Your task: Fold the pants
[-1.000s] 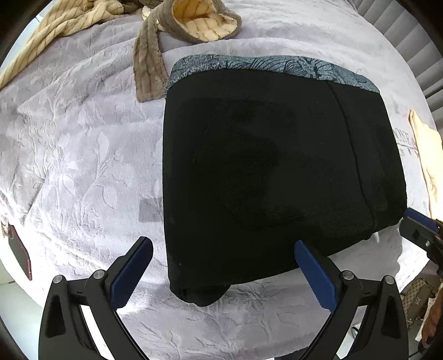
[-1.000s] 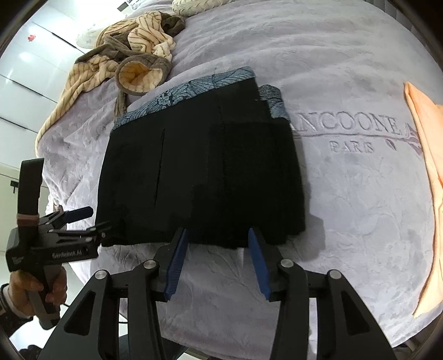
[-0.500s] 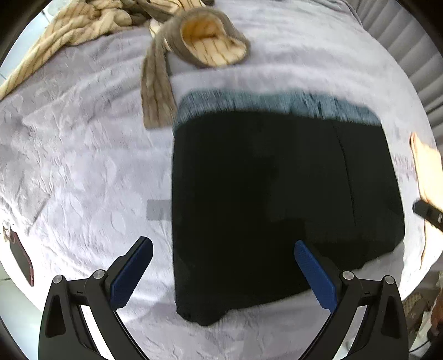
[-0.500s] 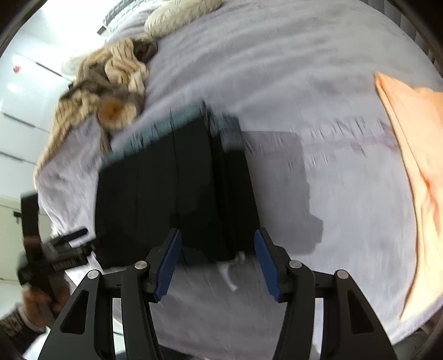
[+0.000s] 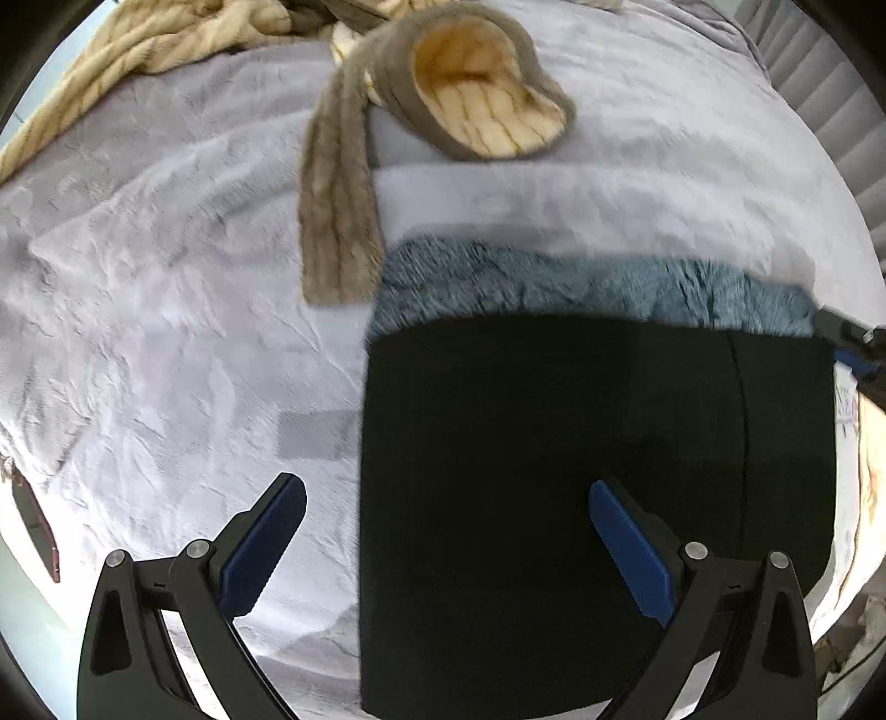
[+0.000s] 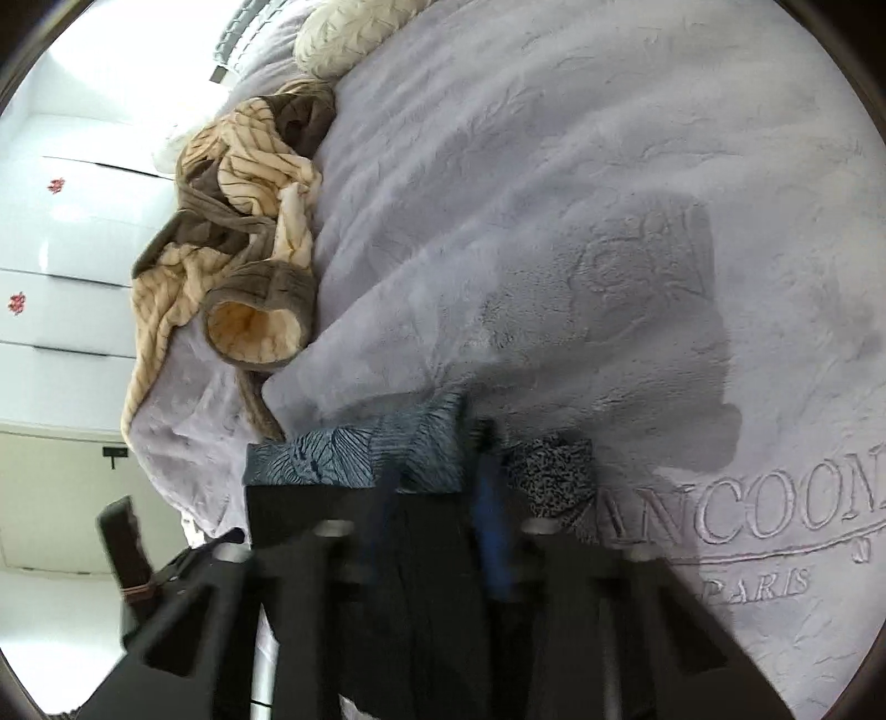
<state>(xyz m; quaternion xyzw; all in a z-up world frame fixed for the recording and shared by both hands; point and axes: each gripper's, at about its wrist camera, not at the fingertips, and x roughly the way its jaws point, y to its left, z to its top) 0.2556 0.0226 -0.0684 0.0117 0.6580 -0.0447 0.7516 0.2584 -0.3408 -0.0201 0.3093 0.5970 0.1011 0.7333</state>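
Black folded pants (image 5: 554, 471) with a blue patterned waistband (image 5: 554, 288) lie flat on the lilac bedspread (image 5: 166, 332). My left gripper (image 5: 443, 515) hangs open above the pants' left edge, one finger over the bedspread and the other over the black cloth. In the right wrist view my right gripper (image 6: 434, 498) is blurred. It is at the waistband (image 6: 343, 454) end of the pants (image 6: 432, 581). Its jaws are closing with cloth between them and a gap still shows. The right gripper (image 5: 853, 343) also shows at the waistband's right corner in the left wrist view.
A beige and brown striped garment (image 5: 470, 94) is bunched just beyond the waistband. An orange cloth (image 5: 869, 459) lies at the right edge. A dark flat object (image 5: 39, 526) sits at the bed's left edge. A pale pillow (image 6: 354, 33) lies far back.
Both grippers have moved from the pants' near edge toward the waistband, so the pants sit lower in both views. The right jaws have narrowed. The left jaws stay wide.
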